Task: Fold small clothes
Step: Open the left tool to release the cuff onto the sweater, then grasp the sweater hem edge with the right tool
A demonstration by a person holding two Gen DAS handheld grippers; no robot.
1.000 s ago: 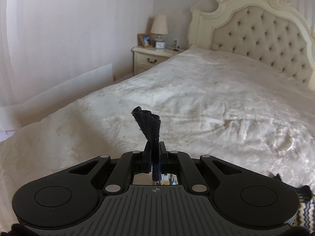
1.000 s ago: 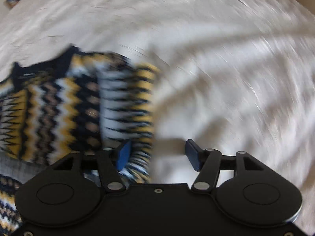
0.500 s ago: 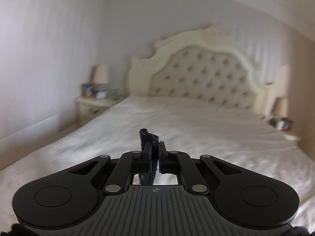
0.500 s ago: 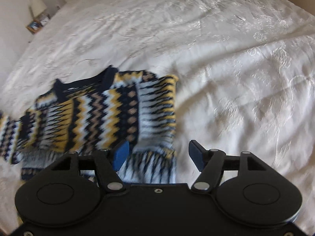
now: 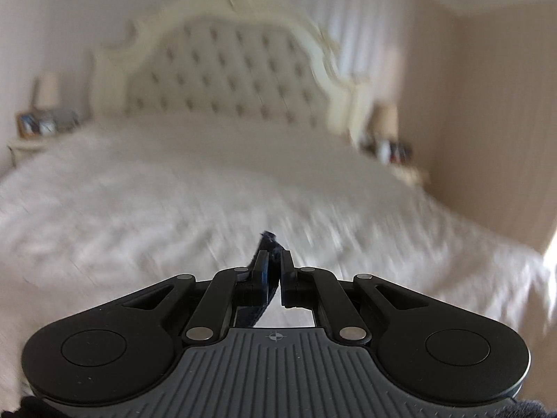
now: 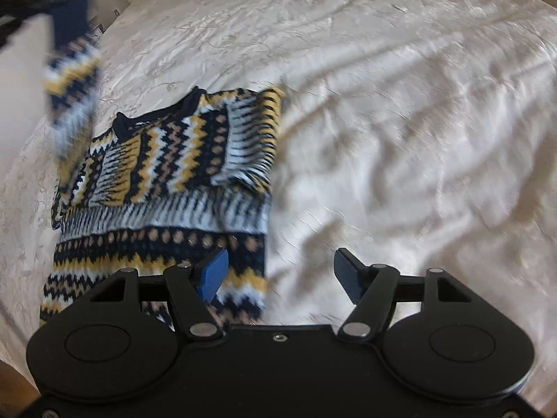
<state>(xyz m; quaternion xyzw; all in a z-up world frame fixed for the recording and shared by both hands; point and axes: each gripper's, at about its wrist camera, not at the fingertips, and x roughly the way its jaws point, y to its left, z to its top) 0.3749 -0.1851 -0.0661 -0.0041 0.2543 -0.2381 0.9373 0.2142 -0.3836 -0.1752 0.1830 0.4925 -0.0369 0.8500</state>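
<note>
A small knitted sweater (image 6: pixel 167 181) with navy, yellow, tan and white zigzag bands lies front-up on the white bed. Its right sleeve (image 6: pixel 252 139) is folded in over the chest. My left gripper (image 5: pixel 274 264) is shut on the navy cuff (image 5: pixel 269 240) of the left sleeve. In the right wrist view that sleeve (image 6: pixel 71 101) hangs lifted above the sweater's left side, with the left gripper (image 6: pixel 66 14) at the top left corner. My right gripper (image 6: pixel 278 275) is open and empty, low over the sweater's right hem edge.
The white bedspread (image 6: pixel 400 122) stretches wide to the right of the sweater. A tufted cream headboard (image 5: pixel 226 69) stands at the far end. Nightstands with lamps flank it at the left (image 5: pixel 38 122) and right (image 5: pixel 386 142). The left wrist view is blurred.
My left gripper has risen and swung right, carrying the sleeve cuff up. My right gripper has pulled back toward the hem, staying open; the right sleeve now lies folded on the chest.
</note>
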